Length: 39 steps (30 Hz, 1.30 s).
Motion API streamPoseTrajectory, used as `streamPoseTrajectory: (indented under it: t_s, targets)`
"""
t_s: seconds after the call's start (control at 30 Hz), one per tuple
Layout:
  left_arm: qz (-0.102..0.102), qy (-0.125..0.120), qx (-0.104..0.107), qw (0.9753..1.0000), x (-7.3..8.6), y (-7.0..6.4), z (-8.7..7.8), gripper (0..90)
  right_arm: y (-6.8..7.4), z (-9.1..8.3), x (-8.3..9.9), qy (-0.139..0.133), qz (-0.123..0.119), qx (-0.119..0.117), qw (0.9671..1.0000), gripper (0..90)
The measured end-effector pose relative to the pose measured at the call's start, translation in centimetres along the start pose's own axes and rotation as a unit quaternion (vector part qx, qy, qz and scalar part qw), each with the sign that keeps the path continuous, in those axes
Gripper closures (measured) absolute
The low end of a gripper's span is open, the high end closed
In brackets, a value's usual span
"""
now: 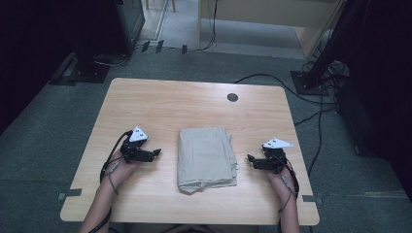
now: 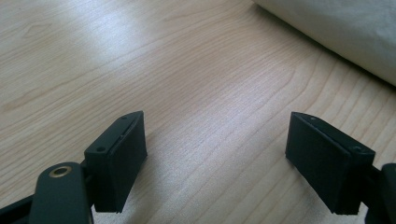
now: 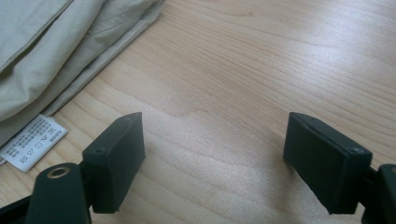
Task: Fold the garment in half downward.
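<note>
Between the two black jaws of the left gripper point(image 2: 215, 154) nothing is being held: they are standing wide apart over bare wood, and the right gripper point(image 3: 212, 154) is showing the same wide gap with nothing in it. At the upper right of the left gripper view, only a smooth edge of the folded beige garment point(image 2: 345, 32) is appearing. At the upper left of the right gripper view the garment's stacked hems are lying loose, and a white care label point(image 3: 32, 142) is sticking out at the lower left, near the left jaw.

In the high view the garment point(image 1: 206, 158) is lying in the middle of the wooden table point(image 1: 194, 102), with the left gripper point(image 1: 156, 153) and the right gripper point(image 1: 249, 158) resting apart from it on either side.

I am judging that a grasp from here could be catching only the top layer or the label, because the hems are lying in several thin layers; the fold would then be opening. Uneven pulling by the two hands could also be dragging the bundle toward the near table edge.

The high view is showing both grippers and the whole bundle together; the right gripper view alone is showing the label and the separate layers.
</note>
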<state>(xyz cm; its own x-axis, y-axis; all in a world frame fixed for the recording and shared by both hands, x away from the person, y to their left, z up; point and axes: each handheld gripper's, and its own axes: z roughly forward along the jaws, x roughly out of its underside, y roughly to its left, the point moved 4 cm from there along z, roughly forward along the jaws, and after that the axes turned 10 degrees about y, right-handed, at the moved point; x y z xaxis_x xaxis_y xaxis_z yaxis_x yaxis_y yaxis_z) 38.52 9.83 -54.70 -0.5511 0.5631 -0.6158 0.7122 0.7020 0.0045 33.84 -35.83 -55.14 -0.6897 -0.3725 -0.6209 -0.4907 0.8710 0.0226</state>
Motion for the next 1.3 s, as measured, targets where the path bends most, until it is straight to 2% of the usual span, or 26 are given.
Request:
streamPoseTrajectory:
  t_s: [0.2,0.27,0.3,1.3]
  targets:
    - [0.001,0.001,0.000,1.0000,0.00,0.00,0.00,20.5,-0.01,0.02,-0.02,0.000,0.001,0.001,1.0000,19.8]
    - [0.001,0.007,0.001,1.0000,-0.02,-0.08,0.15,16.2,-0.01,0.02,-0.02,0.000,0.001,0.002,1.0000,19.7]
    - [0.002,0.011,0.000,0.9999,-0.02,-0.08,0.19,9.9,-0.01,0.02,-0.02,0.000,0.001,0.002,1.0000,19.7]
    - [-0.005,0.011,-0.004,0.9999,0.00,-0.12,0.17,9.9,-0.02,0.03,-0.03,0.001,0.001,0.002,1.0000,19.5]
